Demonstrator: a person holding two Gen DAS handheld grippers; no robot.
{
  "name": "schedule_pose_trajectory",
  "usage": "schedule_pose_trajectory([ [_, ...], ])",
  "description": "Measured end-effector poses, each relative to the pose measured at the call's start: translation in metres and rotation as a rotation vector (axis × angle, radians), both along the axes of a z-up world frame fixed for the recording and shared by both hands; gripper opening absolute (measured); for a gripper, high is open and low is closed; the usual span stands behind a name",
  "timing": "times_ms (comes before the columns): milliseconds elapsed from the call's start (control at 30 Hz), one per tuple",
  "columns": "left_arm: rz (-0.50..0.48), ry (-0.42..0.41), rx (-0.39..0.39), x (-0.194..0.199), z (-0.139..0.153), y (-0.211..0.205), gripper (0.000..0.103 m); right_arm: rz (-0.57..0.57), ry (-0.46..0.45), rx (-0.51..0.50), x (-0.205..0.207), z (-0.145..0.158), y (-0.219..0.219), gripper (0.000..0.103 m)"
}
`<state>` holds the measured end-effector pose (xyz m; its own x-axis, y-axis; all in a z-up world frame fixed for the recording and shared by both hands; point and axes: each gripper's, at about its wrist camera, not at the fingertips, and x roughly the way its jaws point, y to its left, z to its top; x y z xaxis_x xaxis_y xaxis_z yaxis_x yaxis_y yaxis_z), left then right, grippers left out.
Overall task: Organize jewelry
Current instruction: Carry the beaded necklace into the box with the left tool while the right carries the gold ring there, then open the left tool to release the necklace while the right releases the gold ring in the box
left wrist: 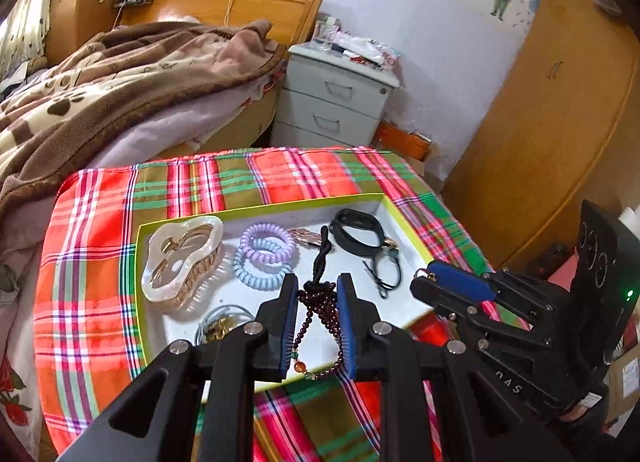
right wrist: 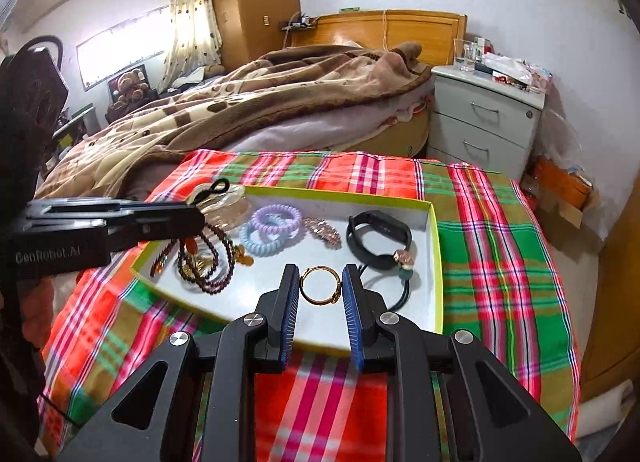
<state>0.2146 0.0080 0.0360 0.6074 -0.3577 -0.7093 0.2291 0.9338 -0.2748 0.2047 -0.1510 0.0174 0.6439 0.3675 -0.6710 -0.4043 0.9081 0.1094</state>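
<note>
Between the blue pads of the right gripper [right wrist: 320, 288], a thin gold metal ring [right wrist: 320, 285] is pinched across its width, standing on edge over the white, yellow-rimmed tray [right wrist: 435, 246]. It looks light, stiff and slippery. Left of it, the left gripper [left wrist: 317, 294] holds a dark red bead necklace [left wrist: 320, 302], limp and heavy-hanging, its long axis trailing down toward the tray.

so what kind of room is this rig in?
A home bedroom, most likely: a bed with a wooden headboard and paw-print blanket, a drawer nightstand beside it, and a wardrobe along the wall.
</note>
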Motion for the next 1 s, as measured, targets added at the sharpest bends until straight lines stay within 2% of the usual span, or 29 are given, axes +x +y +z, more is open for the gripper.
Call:
schedule_pose_trajectory([
  [67,0.005,0.006,0.023,0.006,-0.008,-0.001,0.020,-0.004,0.013,-0.006,0.010,-0.004,0.001,0.023],
  [400,0.041,0.098,0.031,0.026,-0.044,0.008,0.020,0.043,0.084,-0.038,0.042,-0.029,0.020,0.023],
  [533,0.047,0.107,0.067,0.027,-0.049,0.010,0.021,0.054,0.096,-0.058,0.047,-0.035,0.024,0.023],
  [1000,0.058,0.126,0.075,0.028,-0.057,0.014,0.022,0.059,0.127,-0.123,0.060,-0.050,0.034,0.023],
])
